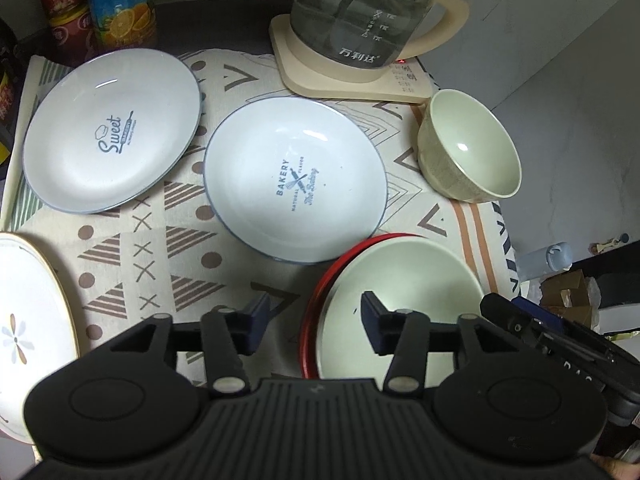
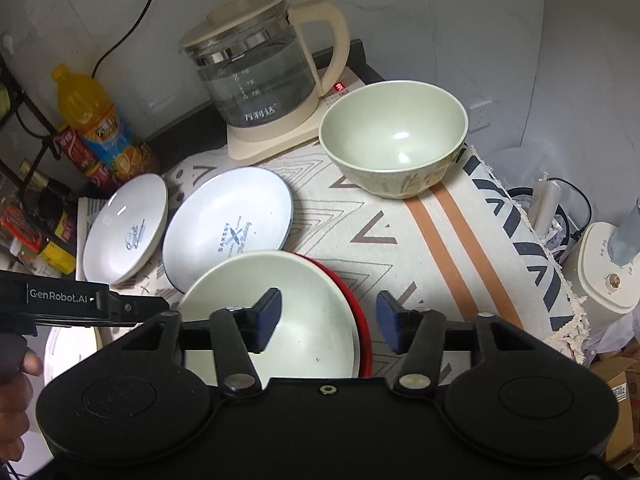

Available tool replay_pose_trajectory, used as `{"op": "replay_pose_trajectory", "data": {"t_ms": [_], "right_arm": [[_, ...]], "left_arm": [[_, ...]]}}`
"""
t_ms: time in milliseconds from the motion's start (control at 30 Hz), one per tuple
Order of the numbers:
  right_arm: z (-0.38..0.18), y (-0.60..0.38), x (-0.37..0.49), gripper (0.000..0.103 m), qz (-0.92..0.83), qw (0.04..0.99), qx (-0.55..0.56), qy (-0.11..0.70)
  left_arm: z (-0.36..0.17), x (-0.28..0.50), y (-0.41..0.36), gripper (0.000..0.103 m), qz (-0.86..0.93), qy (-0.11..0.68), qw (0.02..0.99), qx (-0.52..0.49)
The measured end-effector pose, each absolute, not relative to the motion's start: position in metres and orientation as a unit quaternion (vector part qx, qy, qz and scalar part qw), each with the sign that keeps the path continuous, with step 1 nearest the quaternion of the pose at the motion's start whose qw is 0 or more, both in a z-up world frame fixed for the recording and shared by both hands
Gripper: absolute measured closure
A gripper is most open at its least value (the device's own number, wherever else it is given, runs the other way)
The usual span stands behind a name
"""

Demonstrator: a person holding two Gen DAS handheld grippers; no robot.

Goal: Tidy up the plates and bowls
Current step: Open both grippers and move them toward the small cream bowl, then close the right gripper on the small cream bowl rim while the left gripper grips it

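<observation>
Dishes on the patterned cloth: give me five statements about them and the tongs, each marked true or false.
1. The Bakery plate lies between the Sweet plate and the small green bowl. True.
2. The large green bowl sits on a red plate. True.
3. The right tongs are shut on the small green bowl. False: they are open and hold nothing; that bowl stands apart, near the kettle.
4. The Sweet plate is stacked on the Bakery plate. False: they lie side by side on the cloth.
5. The left tongs are open, with one finger over the large green bowl. True.
</observation>
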State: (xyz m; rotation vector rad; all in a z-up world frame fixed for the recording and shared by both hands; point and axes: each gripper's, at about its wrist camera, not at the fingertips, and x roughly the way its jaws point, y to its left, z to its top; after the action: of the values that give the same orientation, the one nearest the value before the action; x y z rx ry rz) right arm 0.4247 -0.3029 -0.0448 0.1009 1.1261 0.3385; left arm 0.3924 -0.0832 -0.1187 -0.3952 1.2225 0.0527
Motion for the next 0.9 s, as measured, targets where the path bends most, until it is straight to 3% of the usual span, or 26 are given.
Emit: {"op": "replay_pose_trajectory", "data": {"t_ms": [167,700,900], "right_arm": [[-0.04,-0.313,0.429,0.032,0.151,0.835,0.064,0.525],[-0.045,-0.35,0.463,0.032,0.118,0.845,0.091,0.513],[-0.055,-0.362,0.488,0.038,0.11,0.843,0.101,0.517]], "left_arm": [[-0.113,0.401,-0.093,0.048,0.013,0.565,0.805,-0.181],[-0.11,0.46,-0.138,0.047,-0.013,0.549,0.818,-0.17],[-0.115,0.489,-0.147,0.047,-0.006,0.541,0.823,-0.175]]}}
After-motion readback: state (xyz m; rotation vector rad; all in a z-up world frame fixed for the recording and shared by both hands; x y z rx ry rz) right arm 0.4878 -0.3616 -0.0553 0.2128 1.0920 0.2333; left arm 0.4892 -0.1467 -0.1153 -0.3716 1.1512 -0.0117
